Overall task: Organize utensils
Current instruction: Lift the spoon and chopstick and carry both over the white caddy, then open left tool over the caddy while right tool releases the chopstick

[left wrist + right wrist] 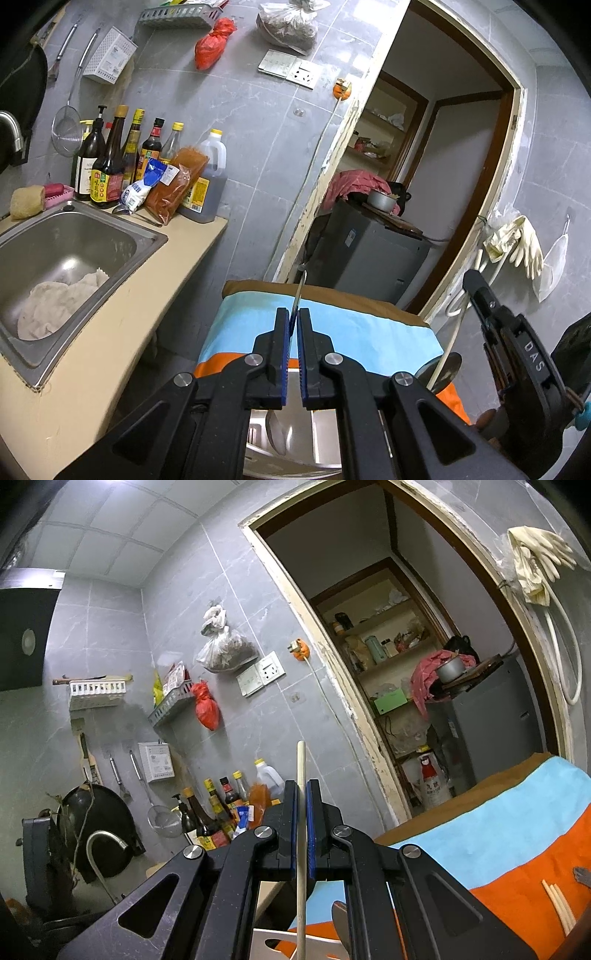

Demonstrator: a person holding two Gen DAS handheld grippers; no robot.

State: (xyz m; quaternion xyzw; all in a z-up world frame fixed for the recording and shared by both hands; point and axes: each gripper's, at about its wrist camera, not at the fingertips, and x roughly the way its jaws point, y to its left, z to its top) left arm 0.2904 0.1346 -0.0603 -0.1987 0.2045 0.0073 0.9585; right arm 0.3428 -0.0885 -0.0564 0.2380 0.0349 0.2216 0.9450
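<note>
The left gripper (294, 325) was seen clenched on a thin metal utensil handle (300, 291), which rose from between the blue pads toward twelve o'clock, its tip ending before the doorway. What kind of utensil it was could not be told — the working end was hidden below the jaws. Beneath that gripper a striped cloth (332, 332) of brown, blue and orange was spread, and at six o'clock a white spoon (277, 432) lay in a metal tray (321, 443). A steel sink (110, 236) with a pale rag in it was found at nine o'clock, with sauce bottles (110, 166) lined behind it at ten o'clock.

The right gripper (302, 801) was closed tight on a pale wooden chopstick (301, 760), held upright and running from twelve o'clock down past the pads to six o'clock. In the left wrist view this gripper appeared at three o'clock, apart from the left one. More chopsticks (557, 904) were left on the orange band of the cloth at four o'clock, beside a dark utensil end — only partly in view.
</note>
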